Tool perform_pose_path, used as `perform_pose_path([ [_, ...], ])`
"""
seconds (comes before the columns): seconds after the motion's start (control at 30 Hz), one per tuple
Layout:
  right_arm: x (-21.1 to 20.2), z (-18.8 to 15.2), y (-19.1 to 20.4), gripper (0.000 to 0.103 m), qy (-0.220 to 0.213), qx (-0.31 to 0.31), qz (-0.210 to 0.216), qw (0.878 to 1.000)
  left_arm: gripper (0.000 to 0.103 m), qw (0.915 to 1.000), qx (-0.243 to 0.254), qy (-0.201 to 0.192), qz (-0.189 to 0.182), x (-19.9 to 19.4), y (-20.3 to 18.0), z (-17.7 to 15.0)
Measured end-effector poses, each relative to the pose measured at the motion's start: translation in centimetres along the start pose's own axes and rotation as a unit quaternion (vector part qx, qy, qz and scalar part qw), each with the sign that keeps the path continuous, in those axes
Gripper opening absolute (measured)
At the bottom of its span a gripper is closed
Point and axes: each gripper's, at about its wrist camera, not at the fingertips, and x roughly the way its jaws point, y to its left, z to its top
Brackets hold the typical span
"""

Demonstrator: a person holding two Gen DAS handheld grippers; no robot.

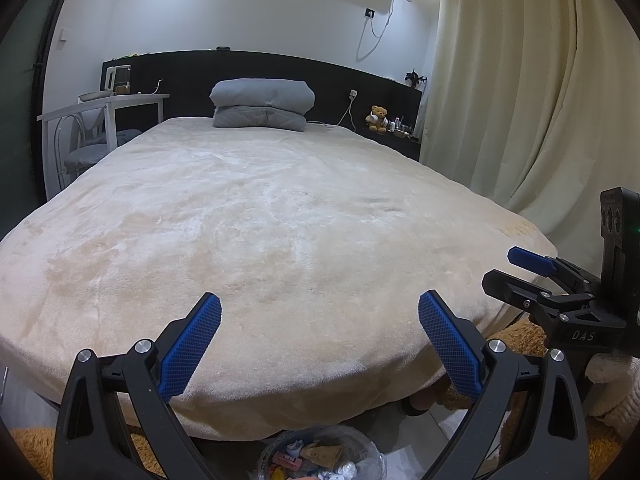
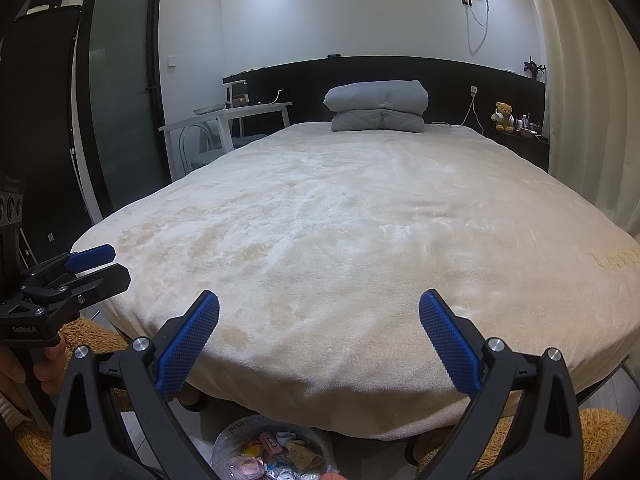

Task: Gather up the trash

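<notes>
A trash bin (image 1: 320,456) lined with a clear bag sits on the floor at the foot of the bed, holding crumpled paper and wrappers; it also shows in the right wrist view (image 2: 272,452). My left gripper (image 1: 320,344) is open and empty, held above the bin in front of the bed edge. My right gripper (image 2: 319,344) is open and empty, beside it to the right. The right gripper shows in the left wrist view (image 1: 520,272), and the left gripper in the right wrist view (image 2: 96,268). The cream bedspread (image 1: 280,220) shows no trash.
A folded grey duvet (image 1: 262,104) lies at the headboard. A white desk (image 1: 104,108) and chair stand left of the bed, curtains (image 1: 520,100) right. A teddy bear (image 1: 378,118) sits on the far right shelf. Brown fluffy rugs (image 2: 600,428) lie on the floor.
</notes>
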Motion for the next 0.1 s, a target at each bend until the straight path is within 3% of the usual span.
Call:
perform_pose_path([
  [0.1, -0.02, 0.02, 0.02, 0.099, -0.001, -0.001, 0.000, 1.000, 0.097, 1.0000, 0.001, 0.001, 0.000, 0.04, -0.10, 0.04],
])
